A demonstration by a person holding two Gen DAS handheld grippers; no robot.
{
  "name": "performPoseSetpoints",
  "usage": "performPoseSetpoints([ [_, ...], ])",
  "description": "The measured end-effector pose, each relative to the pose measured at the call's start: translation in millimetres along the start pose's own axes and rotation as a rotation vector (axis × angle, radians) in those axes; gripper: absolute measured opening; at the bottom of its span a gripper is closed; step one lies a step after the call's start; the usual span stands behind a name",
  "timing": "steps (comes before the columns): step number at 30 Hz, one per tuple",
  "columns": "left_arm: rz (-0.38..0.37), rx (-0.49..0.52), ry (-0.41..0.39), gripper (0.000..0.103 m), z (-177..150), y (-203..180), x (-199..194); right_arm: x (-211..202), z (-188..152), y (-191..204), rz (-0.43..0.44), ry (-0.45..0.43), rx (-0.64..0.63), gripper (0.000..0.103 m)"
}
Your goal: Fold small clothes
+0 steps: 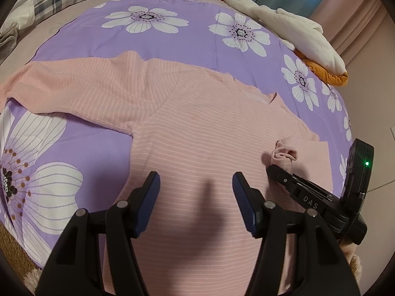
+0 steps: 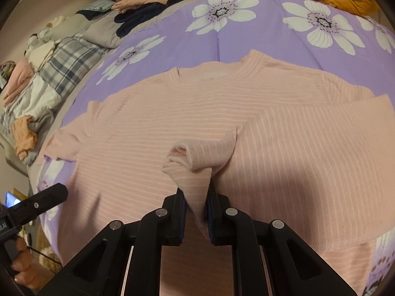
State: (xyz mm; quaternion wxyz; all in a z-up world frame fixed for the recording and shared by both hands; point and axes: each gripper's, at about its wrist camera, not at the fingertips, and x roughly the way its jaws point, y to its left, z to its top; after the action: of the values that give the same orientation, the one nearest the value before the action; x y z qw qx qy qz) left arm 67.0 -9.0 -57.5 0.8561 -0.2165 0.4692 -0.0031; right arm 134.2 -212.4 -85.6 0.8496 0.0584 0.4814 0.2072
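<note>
Right now I hold my right gripper [image 2: 196, 212] pinched tight on the cuff [image 2: 190, 162] of the pink striped top [image 2: 148, 128], with the cloth squeezed between the two blue pads [image 2: 211, 217] and the open end of the cuff standing up just past the fingertips. The sleeve [image 2: 308, 148] that I grip is drawn across the body of the top, so it lies over the chest and right half, its stripes running at an angle to those beneath it. The top itself lies flat, front up, on the purple bedspread [image 2: 246, 29] with its big white flowers, its collar [image 2: 222, 74] pointing away from me. The other sleeve [image 1: 74, 86] is stretched out sideways to my left on the spread.

My left gripper [image 1: 196, 197] hangs just above the lower body of the top with its jaws spread wide and nothing between them; its shadow falls on the fabric right under it. From the left wrist view I see the right tool beside it, the cuff bunched at its tip.

Farther off, a white and orange plush toy [image 1: 308, 34] lies along the far edge of the bed, and a pile of folded clothes [image 2: 145, 2] sits beyond the spread next to a plaid blanket [image 2: 66, 59].
</note>
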Motion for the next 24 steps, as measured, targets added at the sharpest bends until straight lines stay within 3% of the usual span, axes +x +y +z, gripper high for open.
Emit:
performPoseSetpoints([
  [17, 0.003, -0.001, -0.017, 0.061, -1.1, 0.0, -8.2, -19.7, 2.3, 1.9, -0.014, -0.04, -0.021, 0.015],
  [20, 0.004, -0.001, -0.019, 0.061, -1.1, -0.5, -9.8, -32.0, 5.1, 2.0, 0.026, -0.069, -0.019, 0.027],
  [22, 0.004, 0.0, -0.02, 0.061, -1.2, -1.2, -10.2, -40.2, 6.7, 1.6, 0.03, -0.095, -0.013, 0.045],
  [24, 0.003, 0.002, -0.021, 0.061, -1.4, -2.2, -10.1, -48.7, 7.9, 1.9, 0.013, -0.12, -0.006, 0.045],
])
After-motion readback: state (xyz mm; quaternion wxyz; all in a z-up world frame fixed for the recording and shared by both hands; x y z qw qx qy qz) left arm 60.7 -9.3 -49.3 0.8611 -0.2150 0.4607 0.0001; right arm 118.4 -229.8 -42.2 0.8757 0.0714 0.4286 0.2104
